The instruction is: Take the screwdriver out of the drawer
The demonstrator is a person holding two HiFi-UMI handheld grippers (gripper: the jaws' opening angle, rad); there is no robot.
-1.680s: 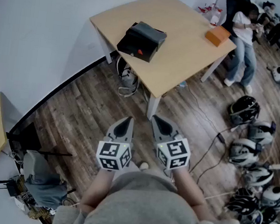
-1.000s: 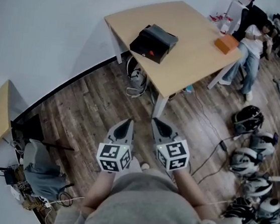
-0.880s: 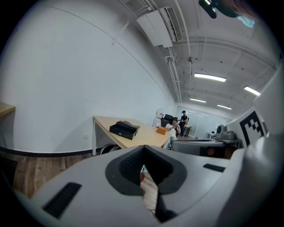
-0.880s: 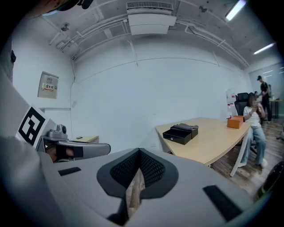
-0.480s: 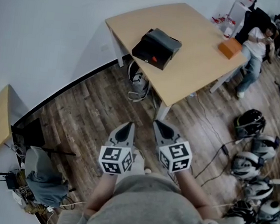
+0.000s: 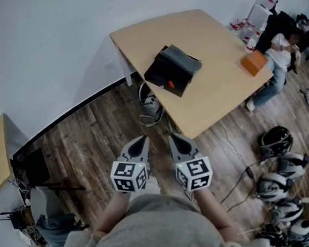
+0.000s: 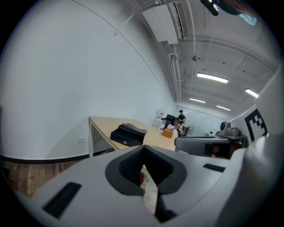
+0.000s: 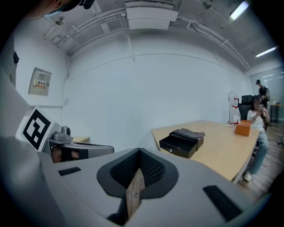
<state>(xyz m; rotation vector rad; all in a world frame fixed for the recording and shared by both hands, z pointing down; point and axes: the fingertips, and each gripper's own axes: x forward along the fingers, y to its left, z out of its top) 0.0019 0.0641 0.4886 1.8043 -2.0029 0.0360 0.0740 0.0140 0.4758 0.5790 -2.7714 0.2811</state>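
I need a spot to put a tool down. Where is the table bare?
The table is bare between the black drawer box and the orange box, and along its near edge. The floor to the right is crowded with helmets.

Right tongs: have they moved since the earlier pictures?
Yes. The right tongs have closed in on the table: in the head view their tips now sit just below its near corner, with less gap than before.

The drawer box [image 6: 172,70] is black, the table [image 6: 220,41] tan, the small box [image 6: 254,63] orange.
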